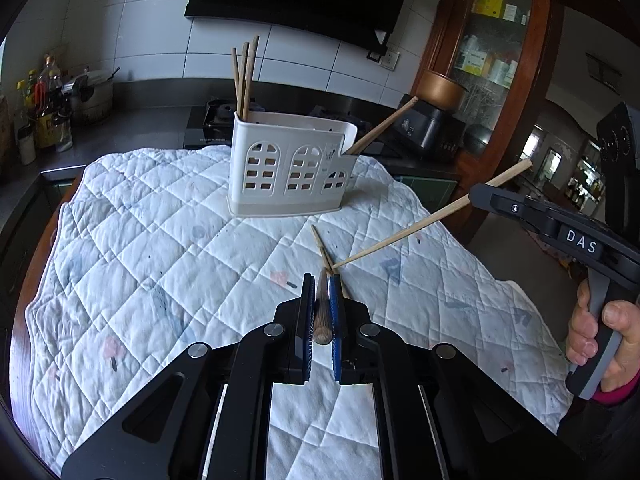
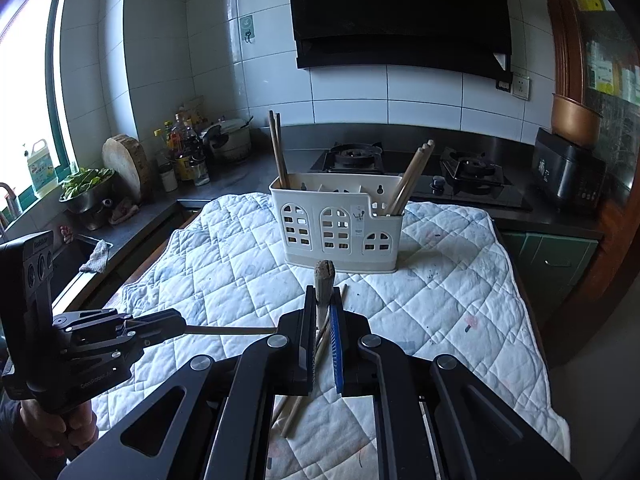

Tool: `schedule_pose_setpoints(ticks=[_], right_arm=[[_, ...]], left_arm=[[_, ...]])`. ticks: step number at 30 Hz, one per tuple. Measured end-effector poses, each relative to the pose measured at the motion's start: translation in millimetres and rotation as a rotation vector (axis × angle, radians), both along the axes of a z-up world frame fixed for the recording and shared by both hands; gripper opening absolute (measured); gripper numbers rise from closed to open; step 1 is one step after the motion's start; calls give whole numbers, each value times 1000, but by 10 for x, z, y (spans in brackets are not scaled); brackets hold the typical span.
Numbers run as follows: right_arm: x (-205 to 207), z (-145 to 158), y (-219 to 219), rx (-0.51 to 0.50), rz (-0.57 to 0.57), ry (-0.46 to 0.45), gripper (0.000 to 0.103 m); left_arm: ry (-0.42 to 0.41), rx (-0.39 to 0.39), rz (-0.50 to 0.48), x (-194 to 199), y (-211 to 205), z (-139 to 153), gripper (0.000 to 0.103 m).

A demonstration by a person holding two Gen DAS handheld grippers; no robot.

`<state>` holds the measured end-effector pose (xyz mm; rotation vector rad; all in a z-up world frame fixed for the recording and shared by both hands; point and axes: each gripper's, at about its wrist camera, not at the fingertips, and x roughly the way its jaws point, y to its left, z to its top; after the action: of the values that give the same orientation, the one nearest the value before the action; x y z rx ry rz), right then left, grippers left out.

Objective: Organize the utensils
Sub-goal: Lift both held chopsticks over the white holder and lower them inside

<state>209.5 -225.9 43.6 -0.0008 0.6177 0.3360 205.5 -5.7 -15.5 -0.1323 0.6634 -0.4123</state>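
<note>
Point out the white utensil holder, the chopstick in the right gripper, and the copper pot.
white utensil holder (image 2: 336,232): right wrist view, front wall with arched cutouts.
chopstick in the right gripper (image 1: 404,233): left wrist view, mid-shaft above the quilt.
copper pot (image 2: 574,120): right wrist view, outer side wall.

One utensil holder (image 2: 338,224), several chopsticks (image 1: 247,76)

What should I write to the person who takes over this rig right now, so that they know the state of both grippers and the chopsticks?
Left gripper: fingers shut on the first wooden chopstick.
Right gripper: fingers shut on the second wooden chopstick.
The white plastic utensil holder with arched cut-outs stands on the quilted white cloth.
Done: stored chopsticks stand in its two end compartments.
Left: place both held ones, then the loose chopsticks on the cloth.
</note>
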Motion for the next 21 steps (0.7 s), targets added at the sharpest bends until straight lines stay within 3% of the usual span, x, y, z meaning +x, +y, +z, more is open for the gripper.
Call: schedule_pose_setpoints(ticks=[7, 21], right_arm=[[215, 270, -18, -8, 26, -12, 7], [939, 1086, -124, -96, -8, -53, 7]], left_arm=[[-33, 26, -29, 172, -28, 243, 6], [-80, 86, -50, 789, -10, 864, 6]])
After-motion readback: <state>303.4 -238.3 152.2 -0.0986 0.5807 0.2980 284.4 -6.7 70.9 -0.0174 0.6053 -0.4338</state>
